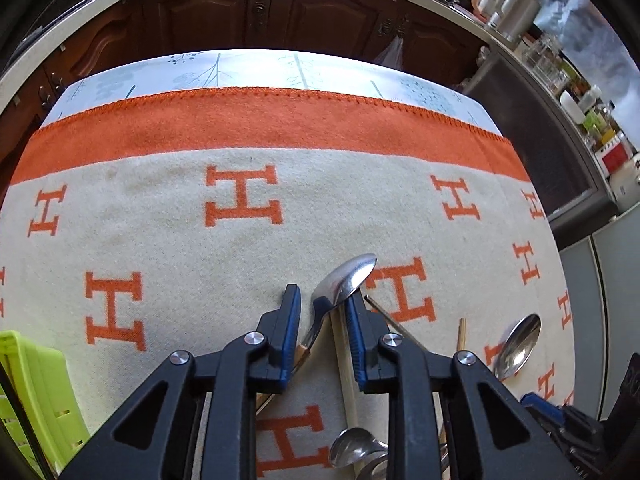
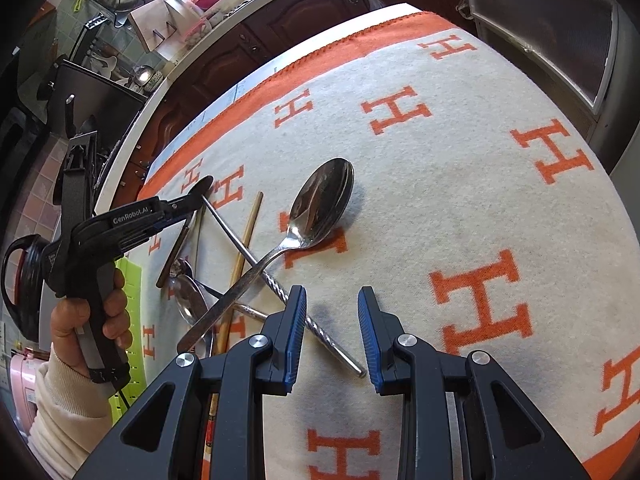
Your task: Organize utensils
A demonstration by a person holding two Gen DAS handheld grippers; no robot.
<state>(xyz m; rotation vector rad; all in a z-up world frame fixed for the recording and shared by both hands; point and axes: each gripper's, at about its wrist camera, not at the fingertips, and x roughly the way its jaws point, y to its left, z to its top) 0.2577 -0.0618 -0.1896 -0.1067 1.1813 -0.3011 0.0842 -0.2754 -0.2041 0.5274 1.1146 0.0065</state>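
At nine o'clock from the pile sits a green basket (image 1: pixel 32 380). Next, our left gripper (image 1: pixel 323 296) pinches a small spoon (image 1: pixel 352 274) just below its bowl, which pokes out past the fingertips toward one o'clock. A chopstick (image 2: pixel 248 240) and a large spoon (image 2: pixel 320 200) lie crossed on the blanket (image 2: pixel 460 168). Our right gripper (image 2: pixel 332 292) hovers spread, gripping nothing, at five o'clock from the large spoon.
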